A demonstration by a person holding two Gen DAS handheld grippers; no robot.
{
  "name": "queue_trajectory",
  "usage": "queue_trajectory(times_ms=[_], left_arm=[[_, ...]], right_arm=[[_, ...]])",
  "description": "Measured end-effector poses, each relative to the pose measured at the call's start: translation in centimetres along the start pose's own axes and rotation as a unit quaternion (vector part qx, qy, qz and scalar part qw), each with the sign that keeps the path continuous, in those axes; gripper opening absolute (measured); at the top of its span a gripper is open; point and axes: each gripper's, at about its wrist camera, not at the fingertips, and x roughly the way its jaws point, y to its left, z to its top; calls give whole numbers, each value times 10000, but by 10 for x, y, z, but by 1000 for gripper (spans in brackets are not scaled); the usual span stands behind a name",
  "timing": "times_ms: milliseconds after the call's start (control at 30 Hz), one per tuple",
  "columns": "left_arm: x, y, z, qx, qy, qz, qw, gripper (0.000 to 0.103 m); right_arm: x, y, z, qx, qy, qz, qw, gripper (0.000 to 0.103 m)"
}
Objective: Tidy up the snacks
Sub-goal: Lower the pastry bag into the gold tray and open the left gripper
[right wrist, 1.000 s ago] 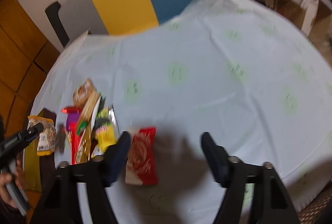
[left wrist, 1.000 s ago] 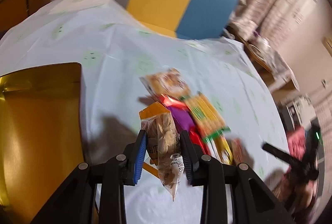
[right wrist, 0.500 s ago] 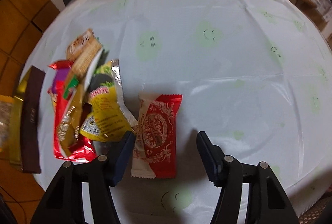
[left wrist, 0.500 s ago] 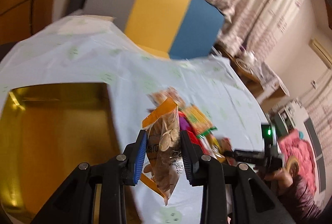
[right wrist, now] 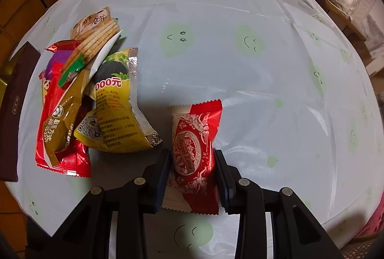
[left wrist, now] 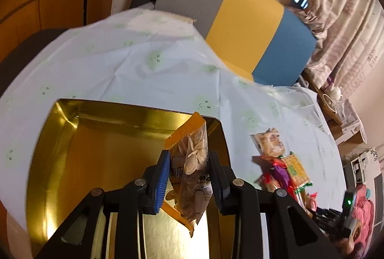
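Currently the left tool (left wrist: 188, 177) pinches a clear-and-orange seed packet (left wrist: 192, 163) between its blue pads, holding it in the air above the gold tin (left wrist: 62, 134). The tin stands open on the bench (left wrist: 148, 72), which is covered with a pale cloth printed with green smiley faces.

The right tool (right wrist: 193, 175) points down at the bench, its jaws closing on a red-and-white snack packet (right wrist: 195, 139). The packet lies flat on the cloth between the jaws, and both pads stand against its sides. Just left of this packet lies the snack pile (right wrist: 91, 96): a yellow packet, a gold packet, a red packet, a purple one and a sleeve of crackers, overlapping one another. A dark brown lid (right wrist: 14, 110) lies beyond the pile, at the left edge of the bench.

In the left wrist view, the same pile (left wrist: 280, 163) sits right of the tin.
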Motion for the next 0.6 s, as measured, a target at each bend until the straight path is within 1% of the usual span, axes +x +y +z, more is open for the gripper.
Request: queue_trajectory(times_ms=[67,100,133,200,267,367,467,600], left_arm=[[16,-7,4,98,67,33,9999,32],[26,-10,6,123,93,176,9997,33],[33,-13,7,125,161,227,9995,33],[48,-13,6,4,379,132,9992,39],[52,-13,6,-120,464,74,9988,43],[44,-15,4,-146,344,90,9993,51],[27,-14,-3,-150,180,117,9997,51],[2,-14,-19,-52,-78,351,9993,51]], right_arm=[[1,0,0,-40,-11,-20,10000,37],[1,2,0,-57,-19,-34,10000,37],[-1,-1,-3,-61,-23,-37,10000,37],[-2,-3,-3,-56,-25,-30,10000,37],[-1,-2,-4,-57,-26,-26,10000,37],[0,0,-5,-68,-26,-32,10000,37],[-3,-5,-3,-106,-20,-52,9999,37],[-2,-1,-3,-155,-52,-90,9998,36]])
